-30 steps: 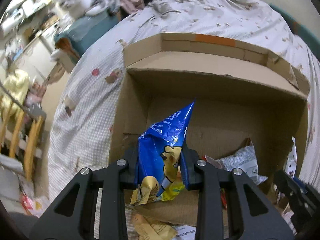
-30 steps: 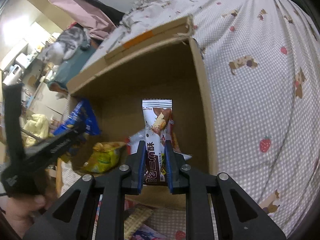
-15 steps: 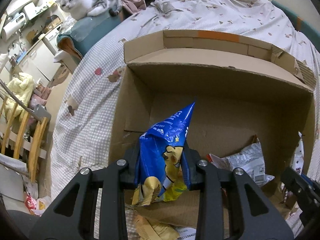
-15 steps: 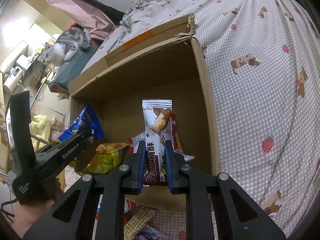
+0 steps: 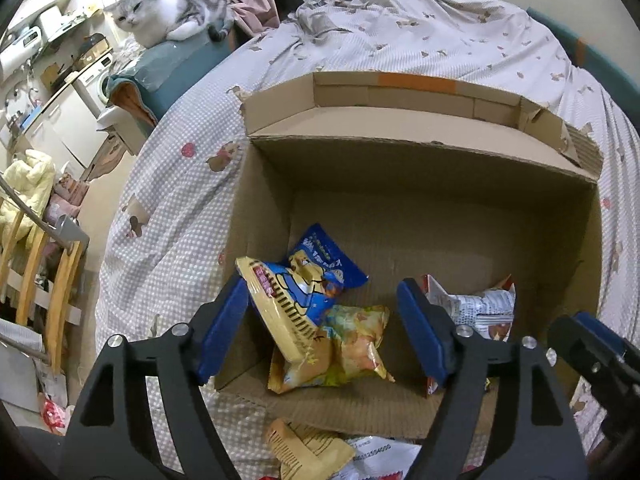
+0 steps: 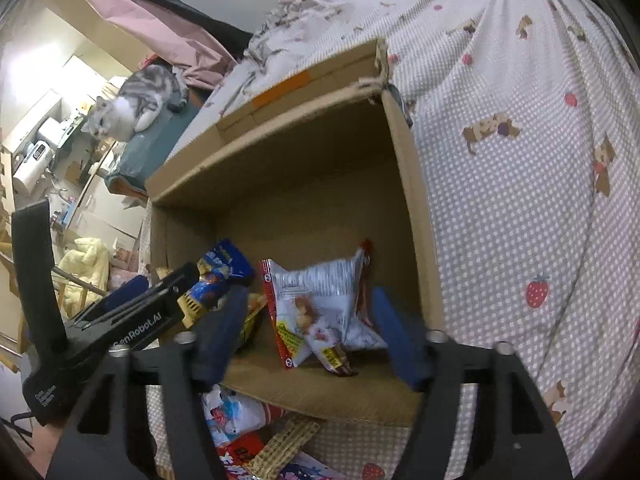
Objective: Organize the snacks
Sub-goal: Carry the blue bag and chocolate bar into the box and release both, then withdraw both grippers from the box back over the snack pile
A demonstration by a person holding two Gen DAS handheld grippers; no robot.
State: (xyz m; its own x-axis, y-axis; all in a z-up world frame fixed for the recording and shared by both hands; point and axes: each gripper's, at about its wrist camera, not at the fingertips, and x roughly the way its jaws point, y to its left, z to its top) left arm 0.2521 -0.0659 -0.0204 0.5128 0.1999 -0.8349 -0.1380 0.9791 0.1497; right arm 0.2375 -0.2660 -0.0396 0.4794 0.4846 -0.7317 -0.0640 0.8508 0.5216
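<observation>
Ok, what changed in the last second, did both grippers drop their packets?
Yes. The left gripper is opening and has let go of the blue snack bag, which now lies on the yellow bag in the cardboard box. The right gripper is opening too; its brown bar has dropped beside the white packet. The box and the cat stayed put.

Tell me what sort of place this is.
Most likely a lived-in bedroom at home: a cardboard box of snacks sits on a bed with a printed cover, and a cat lounges beside it.
</observation>
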